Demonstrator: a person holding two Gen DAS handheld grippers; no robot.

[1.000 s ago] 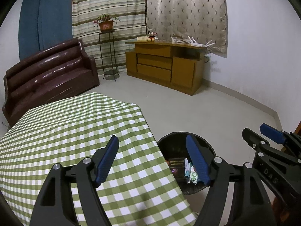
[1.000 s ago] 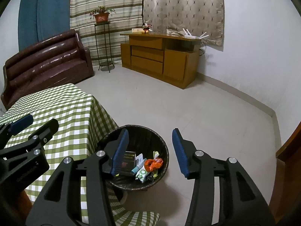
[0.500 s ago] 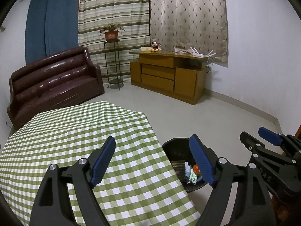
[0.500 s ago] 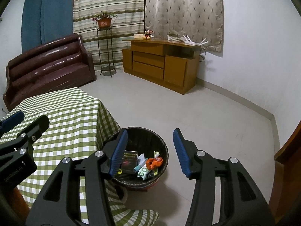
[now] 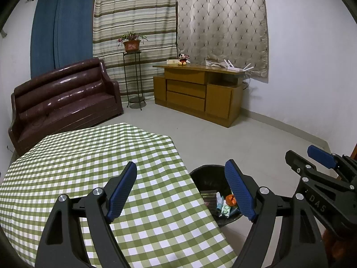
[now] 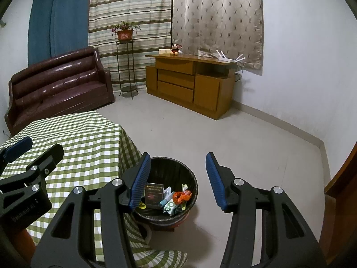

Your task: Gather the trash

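Note:
A black bin (image 6: 174, 165) stands on the floor beside the table's corner. Inside it lie a dark box (image 6: 154, 193), an orange wrapper (image 6: 181, 196) and a green-and-white packet (image 6: 169, 206). My right gripper (image 6: 178, 157) hangs above the bin, open, with nothing between its blue pads. My left gripper (image 5: 180, 167) is over the edge of the table with the green checked cloth (image 5: 89, 156), open wide and empty. In the left wrist view the bin (image 5: 205, 174) shows partly behind the right finger. No trash shows on the cloth.
A brown leather sofa (image 5: 64, 98) stands beyond the table. A tall plant stand (image 5: 132, 78) and a wooden cabinet (image 5: 196, 93) line the far curtained wall. Bare floor (image 6: 256, 138) stretches right of the bin. A wooden door edge (image 6: 341, 178) is at far right.
Both grippers have drawn back and risen, so the bin sits lower and smaller in both views. The left jaws stand a little wider than a second ago.

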